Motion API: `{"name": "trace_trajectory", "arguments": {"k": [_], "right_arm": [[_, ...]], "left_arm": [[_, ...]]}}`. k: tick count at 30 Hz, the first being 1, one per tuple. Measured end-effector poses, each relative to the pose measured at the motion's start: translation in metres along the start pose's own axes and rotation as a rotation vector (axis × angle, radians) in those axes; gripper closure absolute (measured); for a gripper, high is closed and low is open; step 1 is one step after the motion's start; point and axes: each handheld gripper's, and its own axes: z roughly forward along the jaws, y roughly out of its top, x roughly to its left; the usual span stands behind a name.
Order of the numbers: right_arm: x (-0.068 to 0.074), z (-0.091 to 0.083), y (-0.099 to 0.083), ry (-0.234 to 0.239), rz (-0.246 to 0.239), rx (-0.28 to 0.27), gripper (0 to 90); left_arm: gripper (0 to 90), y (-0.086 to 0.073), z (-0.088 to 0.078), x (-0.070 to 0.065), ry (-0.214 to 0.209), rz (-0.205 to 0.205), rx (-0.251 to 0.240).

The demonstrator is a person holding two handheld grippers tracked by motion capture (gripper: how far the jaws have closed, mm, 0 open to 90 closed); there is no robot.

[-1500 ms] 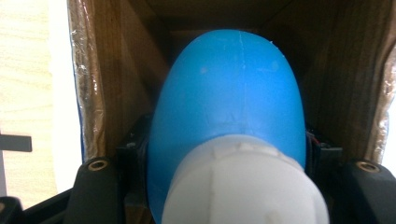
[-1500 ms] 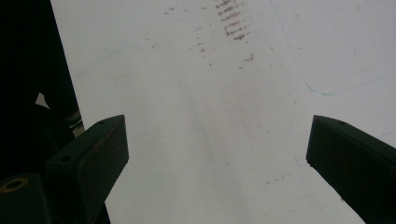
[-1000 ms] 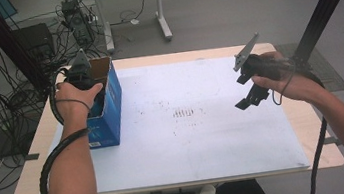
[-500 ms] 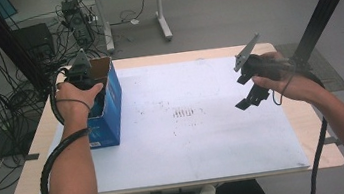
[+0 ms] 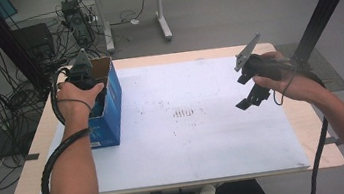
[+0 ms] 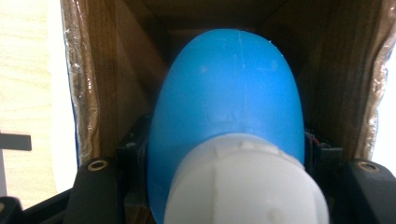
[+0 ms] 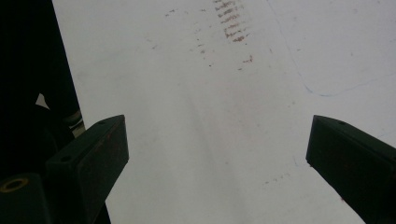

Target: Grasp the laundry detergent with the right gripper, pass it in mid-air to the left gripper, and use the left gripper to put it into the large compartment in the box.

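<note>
1. High view, far left: left gripper (image 5: pixel 82 77) down inside open blue cardboard box (image 5: pixel 108 110) at left edge of tabletop (image 5: pixel 295 126), hand wrapped over gripper body.
2. Left gripper view: clamped on blue bottle (image 6: pixel 229 116) with white cap (image 6: pixel 245 182), jaws tight on both sides, brown inner box walls all around; bottle inside box, whether resting on box floor hard to tell.
3. Step judged: either seating bottle in box or starting to pull it out, not decidable from this moment.
4. Middle: white sheet (image 5: pixel 205 138) on tabletop, bare but for brown smudges.
5. Right: right gripper (image 5: pixel 253 97) held above sheet, well apart from box, jaws spread wide, nothing between.
6. Next move, if lifting: straight vertical pull, grip kept firm, cap clear of box walls; if placing: jaws eased apart, then straight up.
</note>
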Motion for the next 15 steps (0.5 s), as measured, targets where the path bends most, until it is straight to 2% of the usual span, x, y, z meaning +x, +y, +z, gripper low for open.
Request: {"name": "trace_trajectory", "arguments": {"k": [15], "right_arm": [[0.0002, 0.0008, -0.001, -0.001, 0.0, 0.001, 5.9]], "left_arm": [[35.7, -0.0009, -0.0001, 0.0008, -0.004, -0.005, -0.004]]}}
